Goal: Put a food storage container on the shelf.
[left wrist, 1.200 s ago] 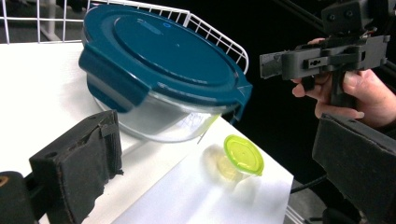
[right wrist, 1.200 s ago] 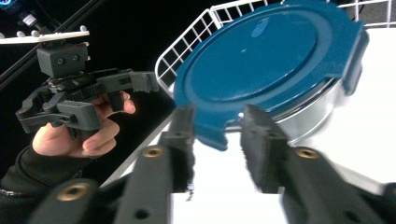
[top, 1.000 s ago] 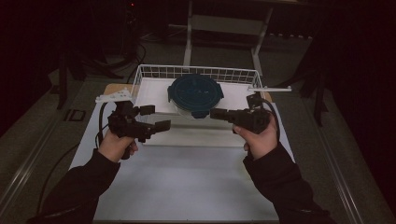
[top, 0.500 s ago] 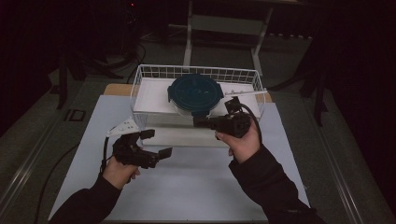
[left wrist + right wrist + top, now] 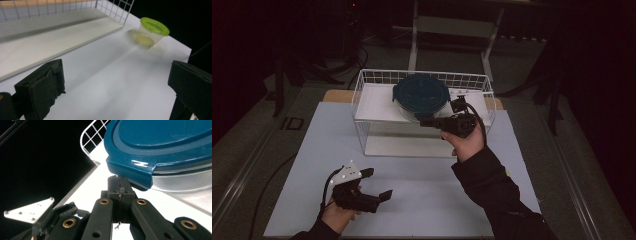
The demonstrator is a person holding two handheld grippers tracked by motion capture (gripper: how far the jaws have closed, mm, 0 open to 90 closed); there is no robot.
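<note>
A round container with a dark blue lid (image 5: 421, 95) rests on the white shelf inside a wire basket (image 5: 362, 80). My right gripper (image 5: 424, 121) points left at the container's front side with its jaws shut. In the right gripper view its tips (image 5: 119, 185) sit just under the blue lid's (image 5: 162, 142) rim tab, above the clear bowl (image 5: 185, 181). My left gripper (image 5: 377, 184) hovers low over the near-left of the mat, open and holding nothing. The left gripper view shows its jaws (image 5: 117, 85) wide apart, with a clear cup with a lime-green lid (image 5: 153, 30) standing farther off on the mat.
The basket stands at the far middle of a pale blue-white mat (image 5: 437, 200) on the table. Its wire wall (image 5: 117, 7) and white base board (image 5: 62, 37) run along the far side in the left gripper view. Dark floor and metal stands surround the table.
My left hand has dropped from beside the basket toward the near-left of the mat. My right gripper has slid left along the basket front to the container.
</note>
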